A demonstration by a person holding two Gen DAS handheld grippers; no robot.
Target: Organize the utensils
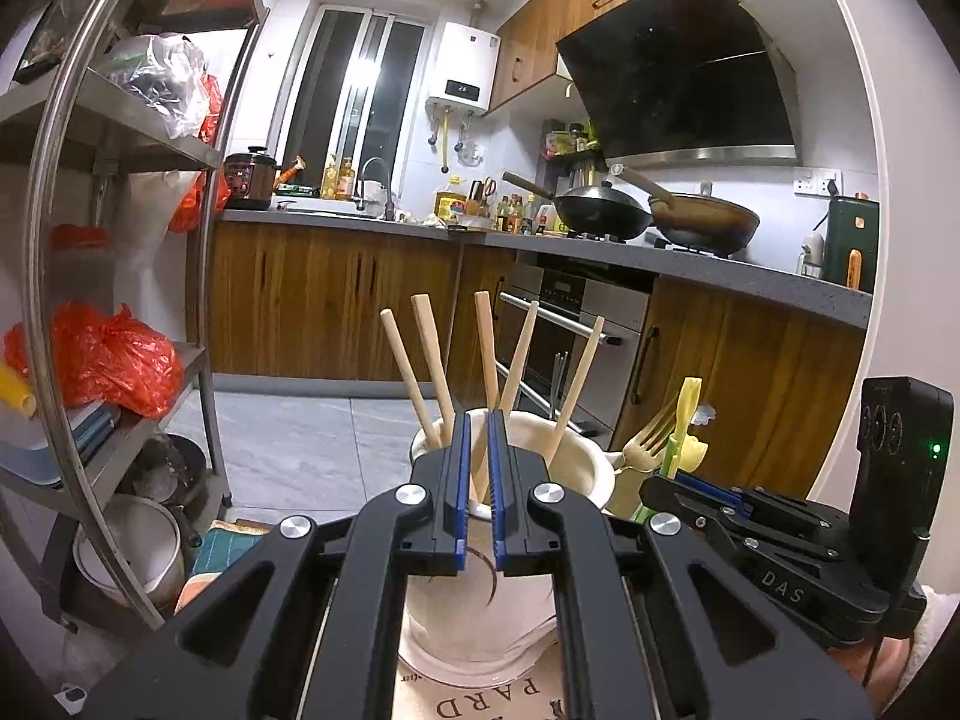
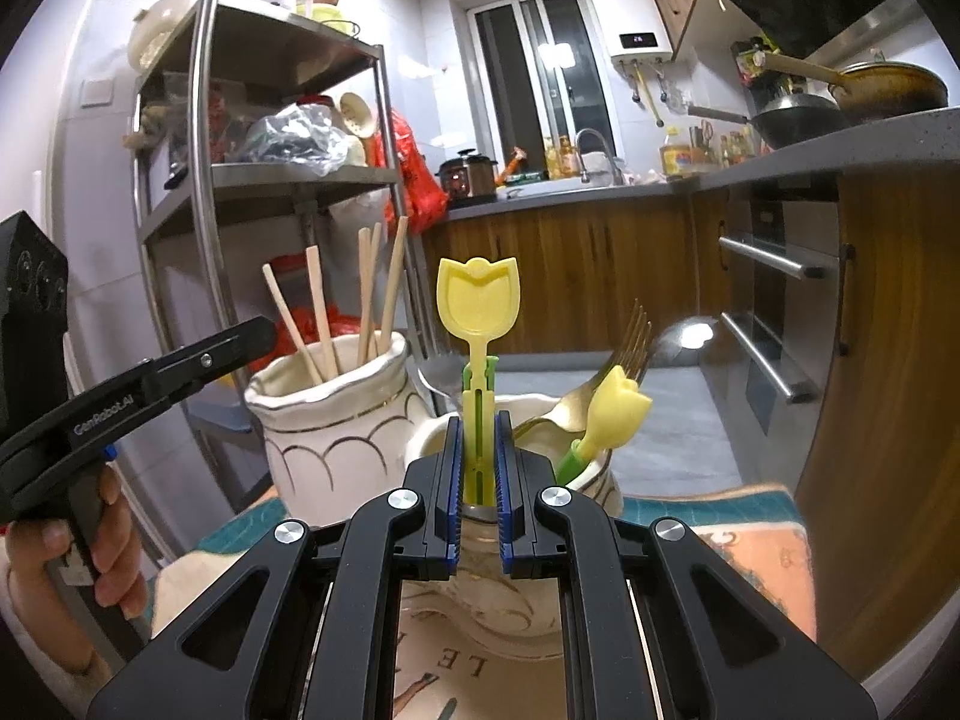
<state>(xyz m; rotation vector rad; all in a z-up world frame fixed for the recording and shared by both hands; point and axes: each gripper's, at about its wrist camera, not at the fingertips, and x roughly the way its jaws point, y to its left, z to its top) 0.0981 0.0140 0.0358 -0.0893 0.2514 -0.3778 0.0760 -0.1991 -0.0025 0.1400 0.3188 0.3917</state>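
Left hand-held gripper (image 1: 478, 420) clamped on 1 wooden chopstick (image 1: 486, 348) standing in the cream vase (image 1: 576, 468). Right hand-held gripper (image 2: 478, 429) clenched on yellow tulip spoon (image 2: 478, 300), upright in the second jar (image 2: 600, 480) beside the fork (image 2: 624, 354).

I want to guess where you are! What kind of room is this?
A home kitchen, most likely: two woks sit under a black range hood, and there's a sink tap on the counter by the window.
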